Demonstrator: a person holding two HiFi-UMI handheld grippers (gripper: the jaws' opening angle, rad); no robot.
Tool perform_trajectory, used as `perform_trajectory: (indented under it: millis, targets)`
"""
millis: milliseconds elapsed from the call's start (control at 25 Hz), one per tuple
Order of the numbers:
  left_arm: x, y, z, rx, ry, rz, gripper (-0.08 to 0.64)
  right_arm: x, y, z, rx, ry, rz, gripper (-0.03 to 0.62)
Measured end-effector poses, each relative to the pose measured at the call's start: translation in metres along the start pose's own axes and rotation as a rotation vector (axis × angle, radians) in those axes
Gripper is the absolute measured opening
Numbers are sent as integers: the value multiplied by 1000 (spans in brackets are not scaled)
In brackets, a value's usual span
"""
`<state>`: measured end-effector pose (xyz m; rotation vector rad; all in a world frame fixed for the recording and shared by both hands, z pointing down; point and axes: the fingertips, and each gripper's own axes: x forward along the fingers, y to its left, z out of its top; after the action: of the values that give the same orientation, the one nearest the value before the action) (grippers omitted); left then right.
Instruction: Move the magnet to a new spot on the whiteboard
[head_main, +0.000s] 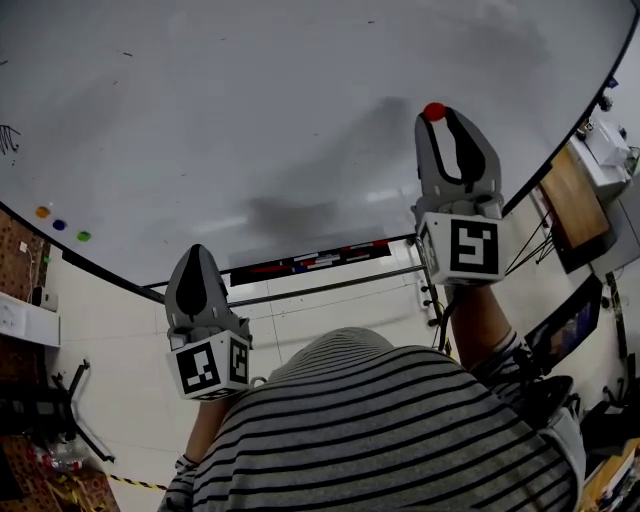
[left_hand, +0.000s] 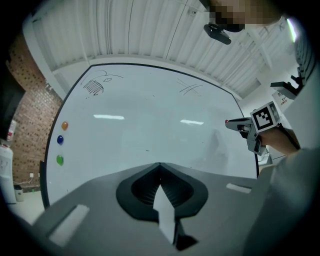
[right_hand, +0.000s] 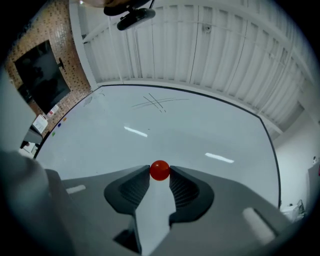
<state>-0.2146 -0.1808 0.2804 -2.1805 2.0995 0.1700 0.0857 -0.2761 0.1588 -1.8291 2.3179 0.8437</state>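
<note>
On the right part of the whiteboard (head_main: 250, 120), the red magnet (right_hand: 159, 170) sits clamped between the two fingertips of the right claw (head_main: 434, 114), one jaw pressing each side of the ball. Whether the magnet touches the board surface cannot be told. The right forearm (head_main: 478, 325) is raised and extended, so this claw points up at the board, well above the other. The left claw (left_hand: 160, 166) is clenched, jaws together with nothing between them. It is held lower, just in front of the striped shirt (head_main: 400, 430), and its tip points at the board's lower edge. Along the ledge (head_main: 312, 261) under the board lies a row of red, blue and dark items, too small to identify. Near the board's left edge, well apart from both claws, an orange magnet (left_hand: 64, 126), a blue magnet (left_hand: 60, 140) and a green magnet (left_hand: 60, 160) sit in a line.
</note>
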Motion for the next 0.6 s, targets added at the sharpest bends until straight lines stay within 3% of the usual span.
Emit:
perform_trajectory:
  millis: [280, 600]
  targets:
    - [26, 33, 3, -15, -10, 16, 15, 40, 0, -9, -34, 6, -50, 112]
    - [42, 22, -6, -23, -4, -46, 15, 30, 0, -7, -12, -12, -50, 122]
